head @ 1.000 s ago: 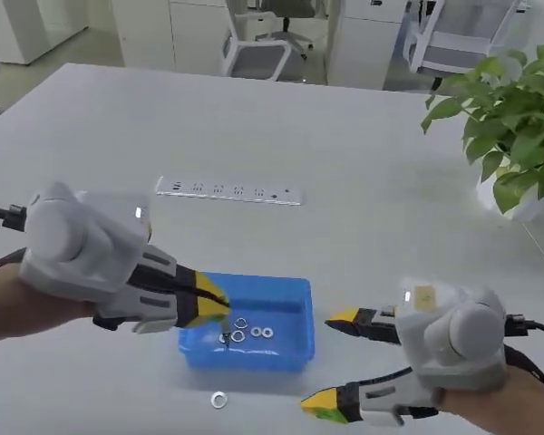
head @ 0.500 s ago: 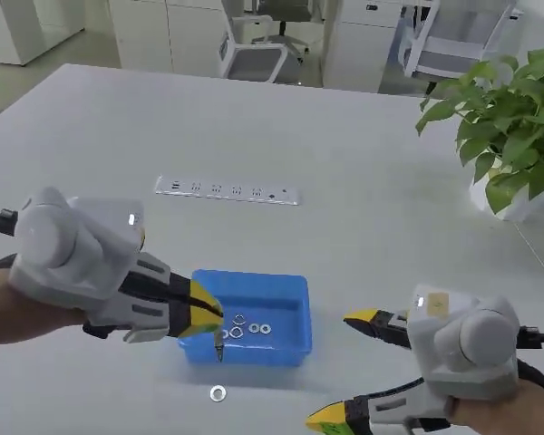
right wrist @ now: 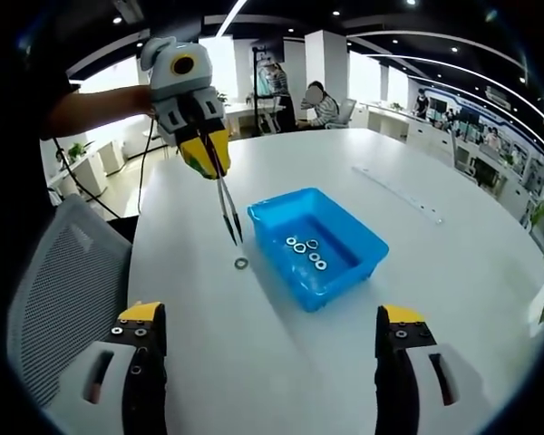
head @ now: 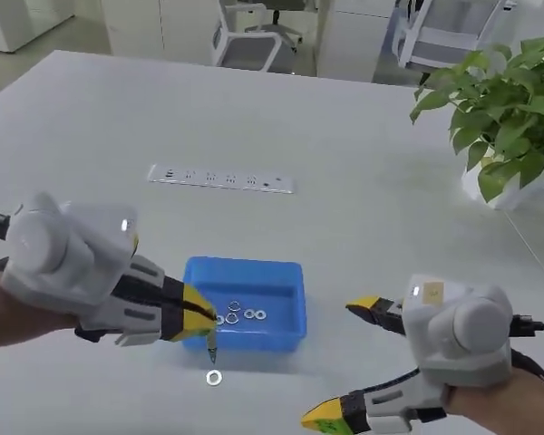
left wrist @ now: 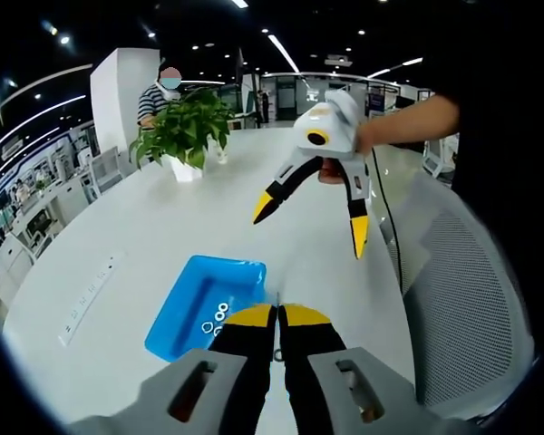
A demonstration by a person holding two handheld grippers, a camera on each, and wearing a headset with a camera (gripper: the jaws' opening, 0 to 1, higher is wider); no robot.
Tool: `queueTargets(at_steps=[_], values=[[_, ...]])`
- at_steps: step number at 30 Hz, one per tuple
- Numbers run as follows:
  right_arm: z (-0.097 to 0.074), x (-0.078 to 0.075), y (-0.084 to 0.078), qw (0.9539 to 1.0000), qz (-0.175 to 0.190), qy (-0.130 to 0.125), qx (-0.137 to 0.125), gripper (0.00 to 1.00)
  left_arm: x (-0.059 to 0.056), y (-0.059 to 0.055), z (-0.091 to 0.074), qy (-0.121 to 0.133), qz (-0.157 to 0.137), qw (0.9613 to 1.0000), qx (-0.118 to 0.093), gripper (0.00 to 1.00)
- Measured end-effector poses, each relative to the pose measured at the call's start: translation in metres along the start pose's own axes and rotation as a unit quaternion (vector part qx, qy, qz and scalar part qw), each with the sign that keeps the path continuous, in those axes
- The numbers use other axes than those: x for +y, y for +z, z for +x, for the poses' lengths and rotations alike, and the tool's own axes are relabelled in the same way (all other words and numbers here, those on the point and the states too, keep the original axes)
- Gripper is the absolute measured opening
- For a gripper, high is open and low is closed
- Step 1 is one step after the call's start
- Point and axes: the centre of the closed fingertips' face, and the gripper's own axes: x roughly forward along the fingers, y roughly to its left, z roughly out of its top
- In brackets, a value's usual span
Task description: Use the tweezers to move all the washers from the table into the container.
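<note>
Pale table [head: 363,154], office chairs [head: 254,43], potted plant [head: 499,100]
</note>
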Motion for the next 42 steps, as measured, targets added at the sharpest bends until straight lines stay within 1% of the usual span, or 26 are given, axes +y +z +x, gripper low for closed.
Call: queueTargets(at_steps=[1,6,9,20,25,29,38,40,42], values=[[0.000,0.000,-0.001,1.0000,0.001,-0.002,0.001,1.00,-0.001,-0.001,0.000,-0.001,0.000,1.0000,-0.001,0.05],[0.001,0.001,-0.001,1.0000,0.006,-0.003,0.002,1.00,-0.003,-0.006,0.003,-0.005,0.000,1.0000,-0.001,0.05],[0.003,0.002,-0.004,0.9999,0.008,0.001,0.008,1.00,-0.004,-0.008,0.003,-0.006,0.001,1.0000,-0.002,0.05],[0.007,0.004,-0.005,0.9999,0.008,0.004,0.009,1.00,-0.004,-0.015,0.005,-0.010,-0.004,0.9999,-0.003,0.05],[0.008,0.005,-0.007,0.9999,0.012,0.007,0.010,1.00,-0.006,-0.019,0.009,-0.014,-0.010,0.9998,-0.004,0.05],[0.008,0.007,-0.008,0.9998,0.014,0.009,0.011,1.00,-0.006,-0.019,0.011,-0.016,-0.008,0.9998,-0.004,0.05],[0.007,0.008,-0.011,0.9997,0.020,0.008,0.011,1.00,-0.006,-0.023,0.017,-0.017,-0.005,0.9998,0.003,0.05],[0.006,0.009,-0.013,0.9997,0.020,0.007,0.011,1.00,-0.007,-0.025,0.019,-0.018,0.000,0.9998,0.006,0.05],[0.006,0.010,-0.013,0.9997,0.022,0.009,0.011,0.99,-0.010,-0.026,0.020,-0.023,-0.002,0.9997,0.008,0.06]])
